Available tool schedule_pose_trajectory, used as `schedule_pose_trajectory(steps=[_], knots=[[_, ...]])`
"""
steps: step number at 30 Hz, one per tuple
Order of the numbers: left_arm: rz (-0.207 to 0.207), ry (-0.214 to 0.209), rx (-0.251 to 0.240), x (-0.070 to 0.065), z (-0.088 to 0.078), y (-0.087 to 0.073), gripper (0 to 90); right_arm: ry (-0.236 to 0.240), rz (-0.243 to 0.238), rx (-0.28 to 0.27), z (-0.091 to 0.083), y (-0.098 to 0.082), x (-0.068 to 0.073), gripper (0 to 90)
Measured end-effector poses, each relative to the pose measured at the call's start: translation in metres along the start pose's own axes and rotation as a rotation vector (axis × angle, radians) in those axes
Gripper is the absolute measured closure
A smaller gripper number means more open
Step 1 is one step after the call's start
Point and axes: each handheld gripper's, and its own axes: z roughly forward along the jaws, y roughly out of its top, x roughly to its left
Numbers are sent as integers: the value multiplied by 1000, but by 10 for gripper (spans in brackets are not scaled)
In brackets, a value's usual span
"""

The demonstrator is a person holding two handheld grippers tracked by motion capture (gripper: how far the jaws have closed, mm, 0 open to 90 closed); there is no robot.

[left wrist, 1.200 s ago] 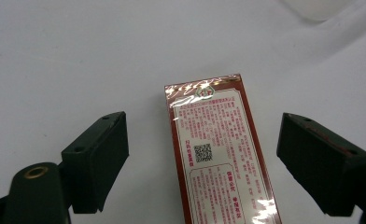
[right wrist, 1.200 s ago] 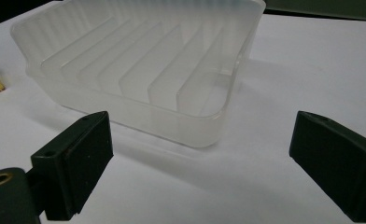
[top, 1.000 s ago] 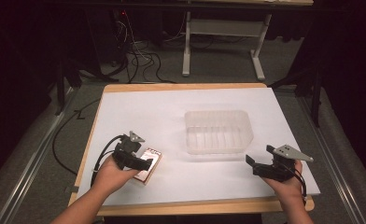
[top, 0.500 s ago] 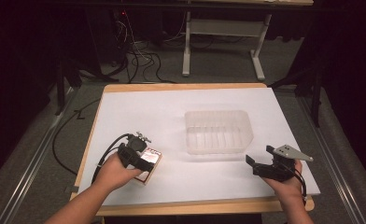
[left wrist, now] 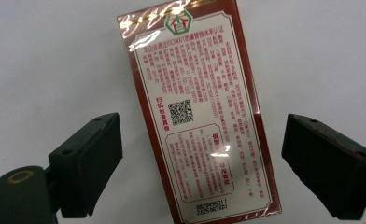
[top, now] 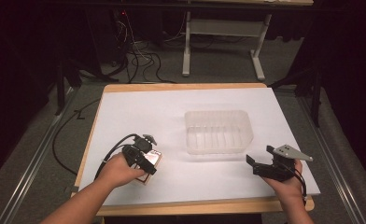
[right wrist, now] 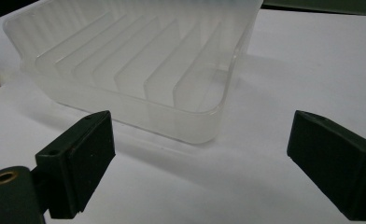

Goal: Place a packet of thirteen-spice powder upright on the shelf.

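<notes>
A flat red and cream box (left wrist: 200,116) with printed text and a QR code lies on the white table sheet, near the front left (top: 154,161). My left gripper (top: 144,159) points down over it. Its jaws (left wrist: 202,140) have just been opening and now stand wide on either side of the box, with the pads clear of it. A clear ribbed plastic tray (top: 218,149) sits empty at the table's middle right. My right gripper (top: 255,165) rests low at the front right, open and empty, facing the tray's near corner (right wrist: 204,130).
The white sheet (top: 139,116) covers a wooden tabletop whose front edge (top: 204,205) lies close to both hands. The left gripper's cable (top: 116,147) loops on the table. Beyond the far edge are floor cables (top: 144,60) and a metal stand (top: 223,32).
The left hand has shifted a little to the right, so its gripper now sits over the box. The right hand and the tray have not moved.
</notes>
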Motion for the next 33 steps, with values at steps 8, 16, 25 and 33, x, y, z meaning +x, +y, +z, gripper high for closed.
schedule_pose_trajectory(steps=[8,16,25,33], knots=[[-18,-16,61,1,11,1,152,-6,3,0,0,0,-1,83],[-15,-34,103,0,22,-4,195,-9,7,8,1,-1,-2,89],[-23,-27,104,0,21,-4,271,-16,15,8,1,-1,-3,99],[-33,-13,61,2,15,-6,307,-18,18,6,0,-1,-3,103]])
